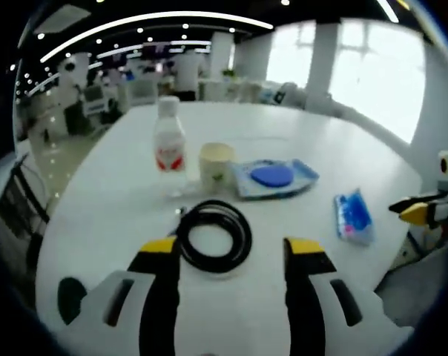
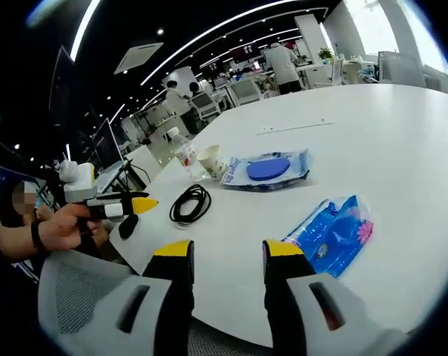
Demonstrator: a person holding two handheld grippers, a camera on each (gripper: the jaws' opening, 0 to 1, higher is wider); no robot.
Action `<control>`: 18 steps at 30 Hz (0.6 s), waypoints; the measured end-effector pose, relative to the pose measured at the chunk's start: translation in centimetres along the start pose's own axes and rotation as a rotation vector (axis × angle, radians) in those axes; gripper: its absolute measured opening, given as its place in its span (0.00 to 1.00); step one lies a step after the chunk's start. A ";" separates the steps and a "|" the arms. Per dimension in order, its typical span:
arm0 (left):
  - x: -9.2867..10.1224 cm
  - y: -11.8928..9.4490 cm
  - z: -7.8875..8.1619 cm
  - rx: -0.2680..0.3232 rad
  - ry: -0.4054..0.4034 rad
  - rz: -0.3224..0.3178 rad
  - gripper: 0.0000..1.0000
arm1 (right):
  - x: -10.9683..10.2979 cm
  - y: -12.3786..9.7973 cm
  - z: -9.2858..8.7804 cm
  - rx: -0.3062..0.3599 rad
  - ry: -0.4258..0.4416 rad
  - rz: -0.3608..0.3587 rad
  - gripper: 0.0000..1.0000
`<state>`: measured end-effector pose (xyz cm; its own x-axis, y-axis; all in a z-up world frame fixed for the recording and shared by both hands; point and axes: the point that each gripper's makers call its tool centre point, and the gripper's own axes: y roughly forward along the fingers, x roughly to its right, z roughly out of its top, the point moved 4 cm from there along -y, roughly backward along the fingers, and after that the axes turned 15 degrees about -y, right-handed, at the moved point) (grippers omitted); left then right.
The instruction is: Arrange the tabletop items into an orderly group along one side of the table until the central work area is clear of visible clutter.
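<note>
On the round white table (image 1: 120,200) lie a black cable coil (image 1: 214,236), a clear bottle with a red label (image 1: 169,141), a paper cup (image 1: 216,163), a flat packet with a blue disc (image 1: 274,178) and a small blue packet (image 1: 353,216). My left gripper (image 1: 231,248) is open, and the coil sits just ahead of its yellow tips. My right gripper (image 2: 228,251) is open near the table edge, with the blue packet (image 2: 334,233) just to its right. The right gripper view also holds the coil (image 2: 190,204), cup (image 2: 213,161), bottle (image 2: 184,154) and disc packet (image 2: 268,170).
A hand (image 2: 61,226) holds the left gripper (image 2: 139,204) at the table's left edge. A dark oval thing (image 2: 127,226) lies near it. A grey mesh chair (image 2: 68,297) stands below. The right gripper (image 1: 424,211) enters from the right. A thin white strip (image 2: 294,127) lies far back.
</note>
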<state>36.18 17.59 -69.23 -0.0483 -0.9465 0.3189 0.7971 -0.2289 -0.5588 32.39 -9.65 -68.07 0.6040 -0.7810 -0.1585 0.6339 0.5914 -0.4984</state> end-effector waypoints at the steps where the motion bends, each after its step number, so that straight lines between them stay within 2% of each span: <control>1: 0.0 -0.1 -0.2 -0.002 0.005 -0.002 0.53 | 0.0 0.0 0.0 -0.001 -0.001 0.000 0.36; 5: 0.4 -0.5 -0.7 -0.007 0.027 -0.014 0.53 | -0.1 0.1 -0.1 -0.006 -0.001 0.003 0.36; 8: 0.8 -0.7 -0.9 -0.002 0.076 -0.032 0.53 | -0.1 0.1 -0.3 -0.017 -0.003 0.003 0.36; 13: 1.8 -1.0 -0.6 0.014 0.105 -0.071 0.54 | -0.2 0.1 -0.4 -0.024 -0.010 0.002 0.36; 18: 1.9 -0.9 -1.1 -0.005 0.111 -0.082 0.54 | -0.2 0.1 -0.6 -0.033 -0.006 -0.007 0.36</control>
<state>34.68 15.72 -68.94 -0.1800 -0.9437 0.2775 0.7845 -0.3079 -0.5383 32.06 -9.60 -68.60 0.6025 -0.7838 -0.1503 0.6216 0.5790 -0.5276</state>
